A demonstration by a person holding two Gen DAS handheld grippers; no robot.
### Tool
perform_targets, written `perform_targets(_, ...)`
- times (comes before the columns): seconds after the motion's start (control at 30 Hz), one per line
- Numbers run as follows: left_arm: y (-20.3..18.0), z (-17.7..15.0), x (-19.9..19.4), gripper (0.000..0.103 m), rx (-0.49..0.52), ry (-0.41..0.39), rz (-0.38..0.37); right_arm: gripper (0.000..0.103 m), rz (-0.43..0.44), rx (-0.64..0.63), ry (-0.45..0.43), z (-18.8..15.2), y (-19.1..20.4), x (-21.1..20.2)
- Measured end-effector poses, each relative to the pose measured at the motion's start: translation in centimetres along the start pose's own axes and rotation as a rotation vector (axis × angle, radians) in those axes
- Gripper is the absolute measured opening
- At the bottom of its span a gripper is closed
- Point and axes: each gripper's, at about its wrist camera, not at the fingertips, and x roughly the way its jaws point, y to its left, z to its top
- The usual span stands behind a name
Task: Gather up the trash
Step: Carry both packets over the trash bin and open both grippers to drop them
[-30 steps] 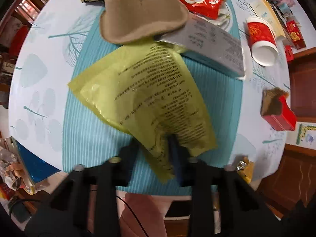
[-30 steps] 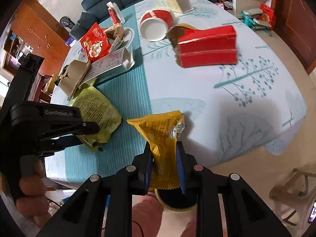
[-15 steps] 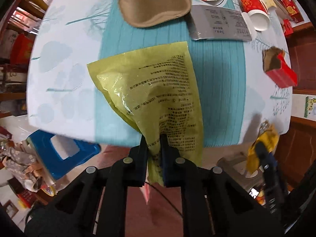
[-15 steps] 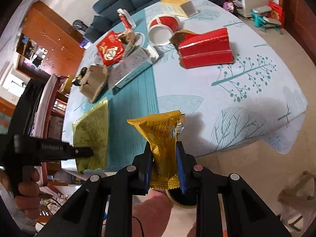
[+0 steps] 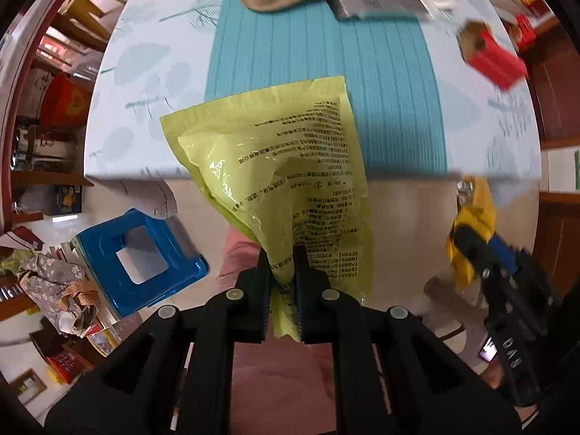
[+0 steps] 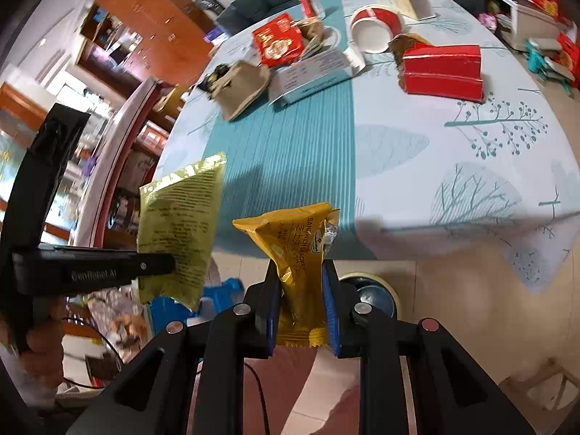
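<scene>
Table: we see it holding most of the litter, on a white leaf-print cloth with a teal runner down the middle.
Red carton: lying on its side near the far right, not yet collected.
Grey-printed box: flat beside the runner's far end, touching the brown pulp tray; both remain for us.
Red paper cup: tipped over beyond the carton, also left.
Red snack packet: at the far end among small scraps, untouched.
Green-yellow pouch: off the table, hanging out past the near edge, over the floor.
Left gripper: clamped tight on the pouch's lower corner.
Yellow cracker wrapper: also clear of the table, held up at its near edge.
Right gripper: its blue pads pinch the wrapper on both sides.
Dark round bin: on the floor just behind the right gripper; we judge it the drop point.
Progress: two pieces in hand, neither dropped; we reckon most of the job lies ahead.
</scene>
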Motion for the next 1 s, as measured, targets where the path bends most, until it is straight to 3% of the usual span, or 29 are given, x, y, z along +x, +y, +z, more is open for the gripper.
perform_targets(0.2, -3.1, -5.4, 0.7, 0.008, 0.140, 0.008, 0.036, 0.021, 0.011, 0.033, 0.039, -3.1, -1.4, 0.7)
perform_targets(0.47, -5.7, -8.7, 4.8, 0.008, 0.336, 0.060, 0.066, 0.021, -0.009, 0.151, 0.070, -8.5, -3.2, 3.4)
perform_targets(0.63, -7.1, -11.3, 9.9, 0.008, 0.479, 0.092, 0.089, 0.021, -0.050, 0.238, 0.093, -12.5, -4.6, 7.6)
perform_targets(0.8, -7.1, -13.2, 16.6, 0.009, 0.551, 0.116, 0.109, 0.021, -0.085, 0.304, 0.110, -16.0, -5.9, 13.1)
perform_targets(1.0, -6.8, -12.9, 25.9, 0.009, 0.545, 0.195, 0.121, 0.021, -0.112, 0.349, 0.120, -19.0, -8.2, 20.4)
